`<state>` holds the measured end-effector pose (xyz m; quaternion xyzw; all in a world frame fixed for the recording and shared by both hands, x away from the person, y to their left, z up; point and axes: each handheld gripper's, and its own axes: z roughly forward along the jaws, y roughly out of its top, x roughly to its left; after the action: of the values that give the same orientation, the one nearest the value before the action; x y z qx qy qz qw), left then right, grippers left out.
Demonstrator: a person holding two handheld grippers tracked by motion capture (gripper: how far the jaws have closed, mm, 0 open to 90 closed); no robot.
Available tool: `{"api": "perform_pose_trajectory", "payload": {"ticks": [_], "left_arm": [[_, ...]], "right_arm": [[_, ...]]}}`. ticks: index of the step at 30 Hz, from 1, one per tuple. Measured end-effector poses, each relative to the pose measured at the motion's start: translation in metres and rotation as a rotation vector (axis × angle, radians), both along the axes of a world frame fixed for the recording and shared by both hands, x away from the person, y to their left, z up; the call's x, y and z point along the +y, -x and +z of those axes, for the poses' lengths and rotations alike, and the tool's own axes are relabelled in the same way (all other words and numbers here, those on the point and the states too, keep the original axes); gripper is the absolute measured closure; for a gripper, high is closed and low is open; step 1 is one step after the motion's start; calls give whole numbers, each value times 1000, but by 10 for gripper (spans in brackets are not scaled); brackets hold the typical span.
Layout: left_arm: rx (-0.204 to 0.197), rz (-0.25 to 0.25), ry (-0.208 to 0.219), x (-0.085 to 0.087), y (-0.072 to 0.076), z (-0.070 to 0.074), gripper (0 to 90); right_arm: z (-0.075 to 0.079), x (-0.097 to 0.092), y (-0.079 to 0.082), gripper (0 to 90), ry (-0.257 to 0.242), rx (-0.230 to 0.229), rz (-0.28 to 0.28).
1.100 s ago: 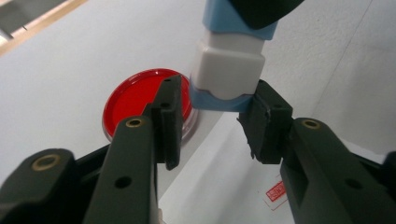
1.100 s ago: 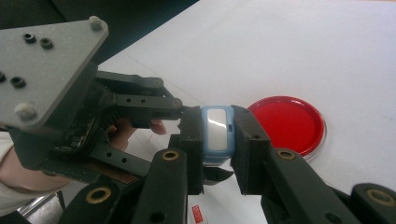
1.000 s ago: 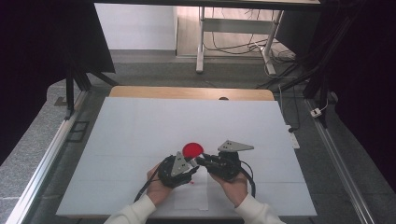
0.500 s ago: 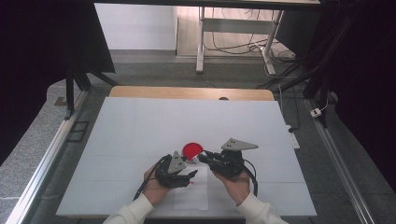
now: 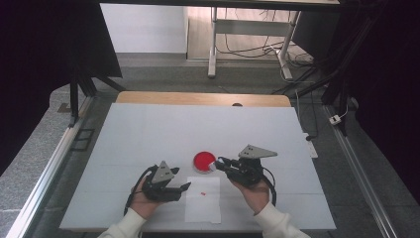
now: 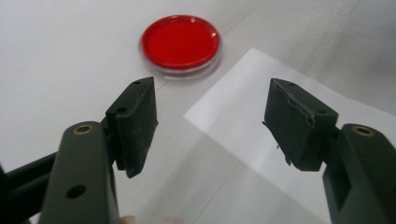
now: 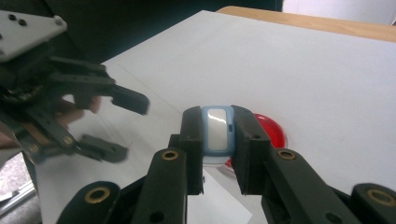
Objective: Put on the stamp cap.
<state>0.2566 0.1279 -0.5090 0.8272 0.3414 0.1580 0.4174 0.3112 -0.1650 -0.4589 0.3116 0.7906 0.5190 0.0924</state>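
A round red dish (image 5: 202,160) lies on the white table, also seen in the left gripper view (image 6: 181,43). My right gripper (image 5: 217,164) hovers at its right edge, shut on a small light-blue object with a white face (image 7: 217,130); the red dish (image 7: 271,131) lies just behind it. My left gripper (image 5: 182,191) sits to the lower left, over the edge of a white paper sheet (image 5: 203,204). Its jaws have just been opening and stand open (image 6: 210,123) with nothing between them. A tiny red fleck (image 5: 202,193) lies on the paper.
The white table top (image 5: 148,134) stretches wide beyond the dish, with a wooden strip (image 5: 198,98) along its far edge. Metal rails (image 5: 54,163) run down both sides. The left gripper (image 7: 114,126) appears blurred in the right gripper view.
My left gripper has drawn back from the dish and the right gripper toward the lower left, and its jaws have spread apart. The right gripper has stayed put with the blue object.
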Motion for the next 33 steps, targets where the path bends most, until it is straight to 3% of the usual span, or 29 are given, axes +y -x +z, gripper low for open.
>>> {"api": "perform_pose_trajectory", "payload": {"ticks": [8, 18, 28, 33], "left_arm": [[-4, 68, -8, 36, 18, -1, 337], [13, 162, 0, 75, 31, -7, 327], [31, 163, -7, 78, 28, -11, 325], [26, 161, -9, 78, 28, -11, 324]], "right_arm": [[2, -5, -4, 748, 20, -24, -14], [5, -12, -10, 748, 101, -70, -19], [4, -13, -14, 748, 163, -101, -6], [5, -14, -18, 748, 166, -99, -9]]}}
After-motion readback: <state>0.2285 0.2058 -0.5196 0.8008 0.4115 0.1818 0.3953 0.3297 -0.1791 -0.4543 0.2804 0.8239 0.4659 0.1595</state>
